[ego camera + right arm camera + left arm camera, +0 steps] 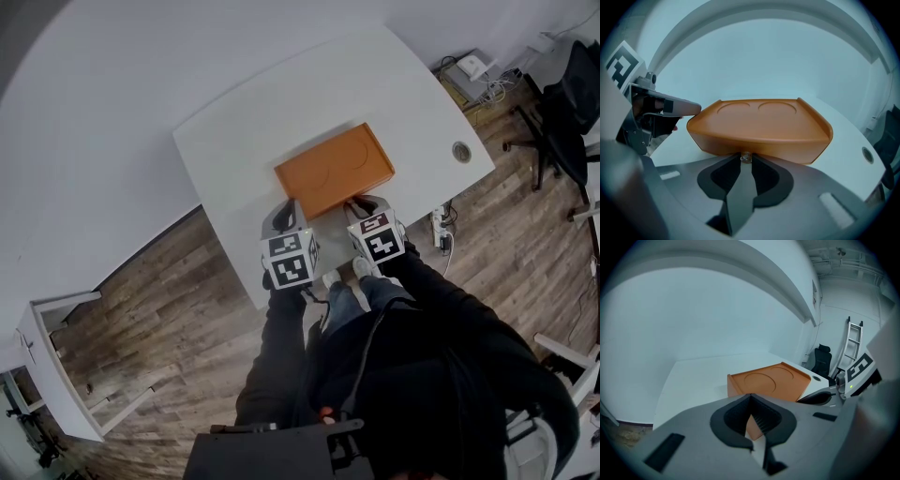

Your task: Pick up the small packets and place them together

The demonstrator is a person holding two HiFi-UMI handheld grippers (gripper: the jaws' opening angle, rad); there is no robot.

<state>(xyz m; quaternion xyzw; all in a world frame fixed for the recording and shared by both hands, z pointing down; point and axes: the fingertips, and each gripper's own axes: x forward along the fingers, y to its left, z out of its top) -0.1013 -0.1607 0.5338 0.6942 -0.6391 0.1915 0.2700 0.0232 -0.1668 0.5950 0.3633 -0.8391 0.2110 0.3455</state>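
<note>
Packets are proving hard to make out: only a small glinting bit [746, 158] is showing, pinched at the tips of the right gripper [746, 161], whose jaws are closing on it against the near wall of the smooth orange box [759, 122]. The left gripper [750, 397] is sitting near the box's corner with its ribbed jaws meeting at the tips, both over the matte white table [281, 112], while a black office chair [567, 103] is standing well apart on the wood floor [169, 281].

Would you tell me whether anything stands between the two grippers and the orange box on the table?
Nothing visible does: the left gripper and right gripper both sit at the near edge of the orange box.
</note>
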